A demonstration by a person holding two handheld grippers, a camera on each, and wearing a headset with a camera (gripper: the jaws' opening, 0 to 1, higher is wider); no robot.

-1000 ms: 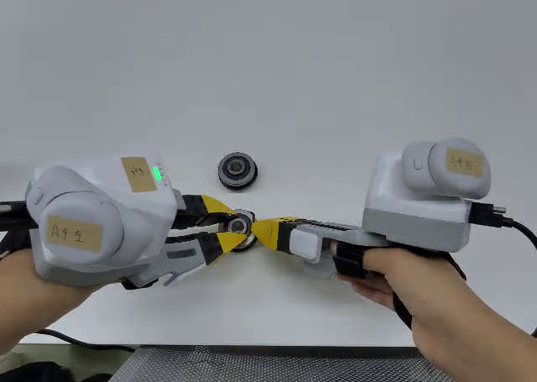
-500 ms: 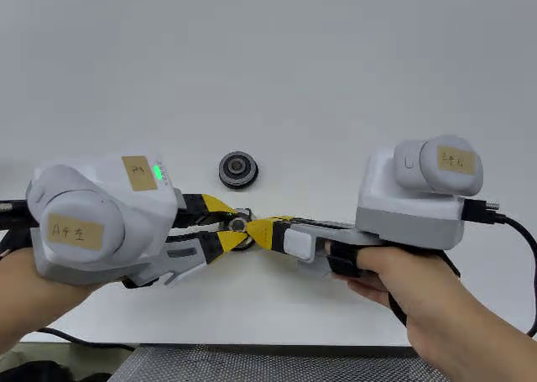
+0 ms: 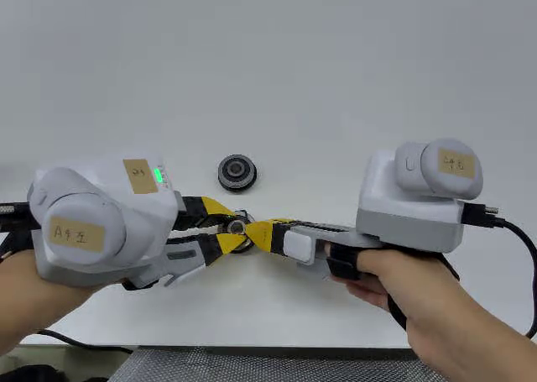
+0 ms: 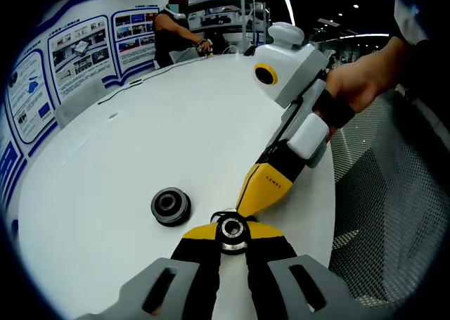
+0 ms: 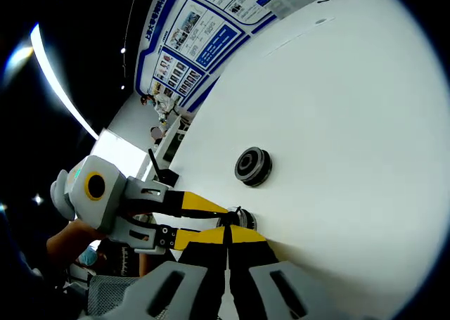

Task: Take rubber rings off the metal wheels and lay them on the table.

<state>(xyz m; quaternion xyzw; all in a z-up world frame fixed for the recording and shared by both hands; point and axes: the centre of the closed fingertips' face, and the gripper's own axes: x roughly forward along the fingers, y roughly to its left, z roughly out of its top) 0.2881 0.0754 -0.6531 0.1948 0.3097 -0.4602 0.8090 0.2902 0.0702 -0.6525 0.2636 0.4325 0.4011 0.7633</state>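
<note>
Gripping metal wheel (image 4: 232, 231) in clenched left claw (image 3: 234, 227), close over table (image 3: 336, 105); pinching its rim with right claw (image 5: 229, 230), shut tight. Risk of rubber ring (image 5: 237, 212) snapping back if pinch slips.

Tape label (image 3: 77, 232) on left gripper (image 3: 238, 226) reads roughly "A4", wall posters (image 4: 77, 53) illegible
</note>
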